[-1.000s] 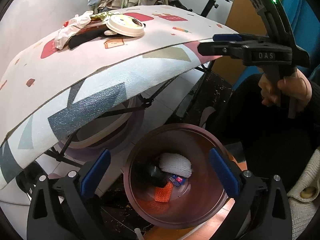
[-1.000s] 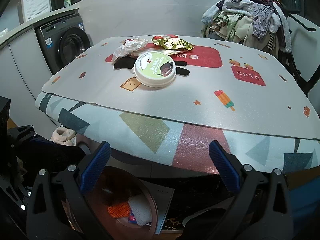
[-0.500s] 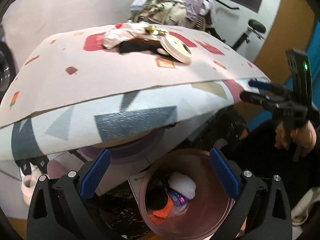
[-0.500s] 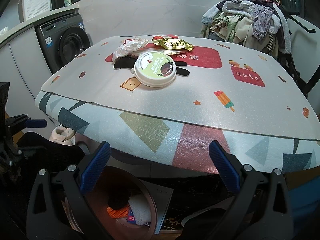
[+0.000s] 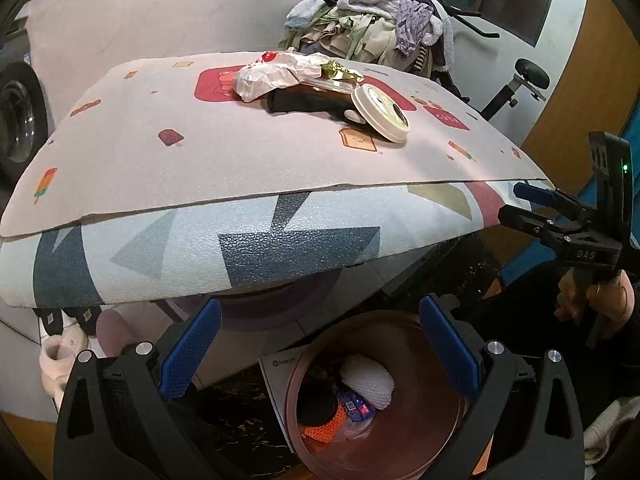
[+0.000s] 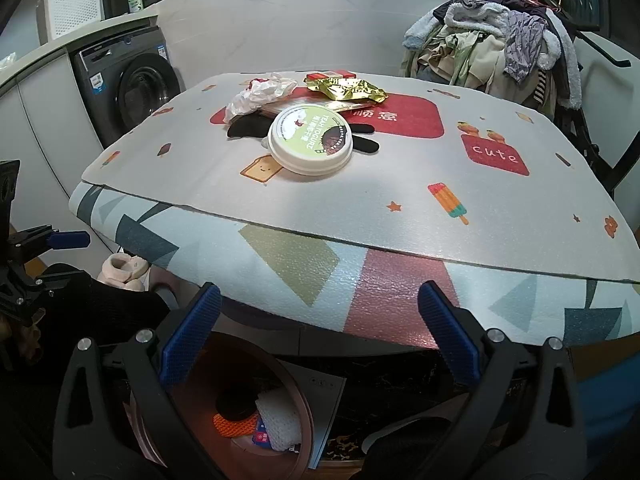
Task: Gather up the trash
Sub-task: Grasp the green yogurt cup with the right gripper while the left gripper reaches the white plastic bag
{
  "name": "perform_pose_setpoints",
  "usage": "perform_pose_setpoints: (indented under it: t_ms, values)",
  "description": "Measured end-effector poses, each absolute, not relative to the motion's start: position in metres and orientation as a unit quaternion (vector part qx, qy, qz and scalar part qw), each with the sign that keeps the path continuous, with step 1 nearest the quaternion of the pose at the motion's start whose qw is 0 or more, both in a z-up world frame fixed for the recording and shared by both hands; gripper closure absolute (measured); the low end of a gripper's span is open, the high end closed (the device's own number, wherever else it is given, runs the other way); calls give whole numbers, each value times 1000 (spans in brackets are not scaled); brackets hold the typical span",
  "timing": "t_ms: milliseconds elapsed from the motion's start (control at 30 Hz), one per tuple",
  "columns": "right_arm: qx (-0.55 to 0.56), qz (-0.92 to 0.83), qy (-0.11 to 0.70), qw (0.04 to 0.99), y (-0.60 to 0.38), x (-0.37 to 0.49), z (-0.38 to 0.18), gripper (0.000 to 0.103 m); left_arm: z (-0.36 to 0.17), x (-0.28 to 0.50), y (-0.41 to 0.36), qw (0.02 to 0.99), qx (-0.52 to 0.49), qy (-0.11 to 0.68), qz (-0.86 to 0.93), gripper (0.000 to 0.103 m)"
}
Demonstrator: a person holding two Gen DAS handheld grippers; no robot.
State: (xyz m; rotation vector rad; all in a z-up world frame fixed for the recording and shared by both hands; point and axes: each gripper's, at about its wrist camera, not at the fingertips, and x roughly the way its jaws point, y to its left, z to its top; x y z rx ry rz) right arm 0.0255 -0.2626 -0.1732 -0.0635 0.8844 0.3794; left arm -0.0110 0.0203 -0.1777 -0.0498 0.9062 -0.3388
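- Table (image 6: 400, 216): covered by a patterned foam mat; the remaining trash lies in a cluster toward its far side.
- Bin (image 5: 424, 440): brown, round, on the floor below the table's near edge; holds a white foam net (image 5: 368, 380), an orange net and a small blue packet.
- Left gripper (image 5: 320, 344): held low over the bin, fingers spread wide, nothing between them.
- Right gripper (image 6: 320, 328): level with the table's edge, pointing across it, fingers spread wide and empty; a hand (image 5: 608, 300) grasps its handle.
- Yogurt lid (image 6: 310, 142): white-rimmed, green-labelled, resting on a black glove (image 6: 248, 126).
- White crumpled wrapper (image 6: 260, 94) and gold foil wrapper (image 6: 352, 90): just behind the lid.
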Motion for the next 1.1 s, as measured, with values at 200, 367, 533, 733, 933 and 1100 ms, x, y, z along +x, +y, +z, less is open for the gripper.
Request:
perform_pose_setpoints:
  t_ms: [200,367,533,733,933,1100]
  values:
    - [-29,182,425,886,-262,26,-173,6,-179,-11,19,885,-21,436,-162,6]
    - [-28,183,424,886,-262,26,-171,6,-178,-11,20,886,-21,435,-162,6]
    - [-24,199,435,878,-262,30,-169,6,-168,-10,26,891,-32,421,-165,6]
    - [0,198,436,878,-262,52,-159,6,-151,6,30,903,-6,414,-112,6]
    - [50,222,421,878,-255,94,-151,6,-136,42,61,910,-69,399,-87,6]
    - [25,239,435,868,-231,132,-158,6,-121,64,73,924,-69,369,-75,6]
